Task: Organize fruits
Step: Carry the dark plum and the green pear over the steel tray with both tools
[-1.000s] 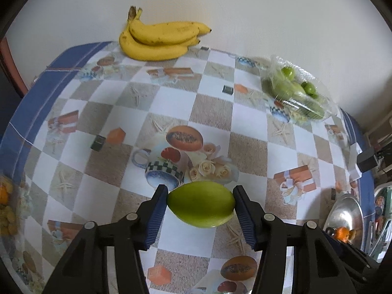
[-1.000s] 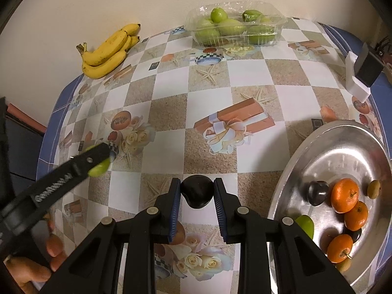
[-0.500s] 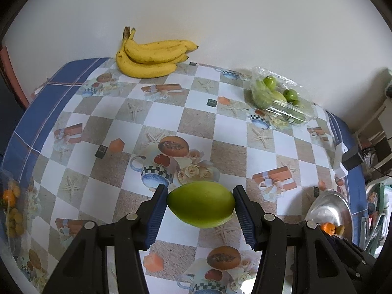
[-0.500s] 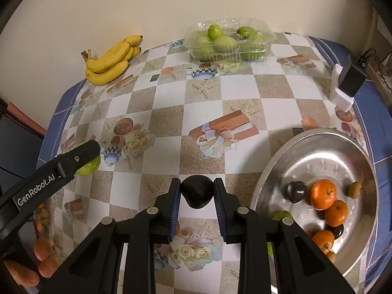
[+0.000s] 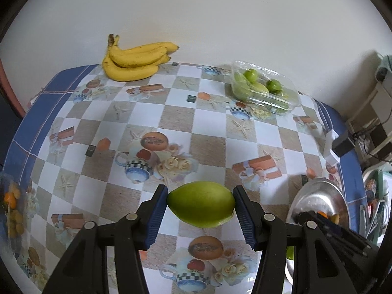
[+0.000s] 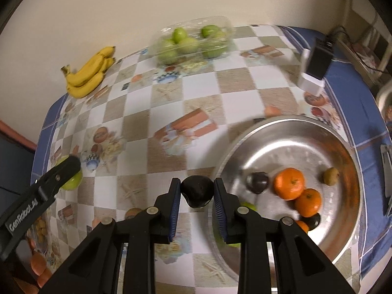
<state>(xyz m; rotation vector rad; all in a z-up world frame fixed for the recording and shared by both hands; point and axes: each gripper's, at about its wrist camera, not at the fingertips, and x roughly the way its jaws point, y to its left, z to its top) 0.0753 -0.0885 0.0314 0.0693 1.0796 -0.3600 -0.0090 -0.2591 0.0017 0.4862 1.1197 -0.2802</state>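
Observation:
My left gripper (image 5: 201, 204) is shut on a green mango (image 5: 201, 203) and holds it above the checkered tablecloth. It also shows at the left of the right wrist view (image 6: 67, 171). My right gripper (image 6: 197, 193) is shut on a dark plum (image 6: 197, 190), just left of the rim of a steel tray (image 6: 281, 147). The tray holds oranges (image 6: 289, 183), another dark plum (image 6: 257, 182), a small brown fruit (image 6: 330, 176) and a green fruit partly hidden behind my right finger. The tray shows at the right of the left wrist view (image 5: 316, 198).
A bunch of bananas (image 5: 134, 61) lies at the back left by the wall. A clear plastic box of green fruits (image 5: 262, 88) sits at the back right. A black-and-white adapter (image 6: 314, 66) stands near the right edge. A bag of small fruits (image 5: 11, 205) lies at the left.
Both grippers have risen and pulled back from the table with their fruits. The right gripper has moved right, closer to the tray's rim.

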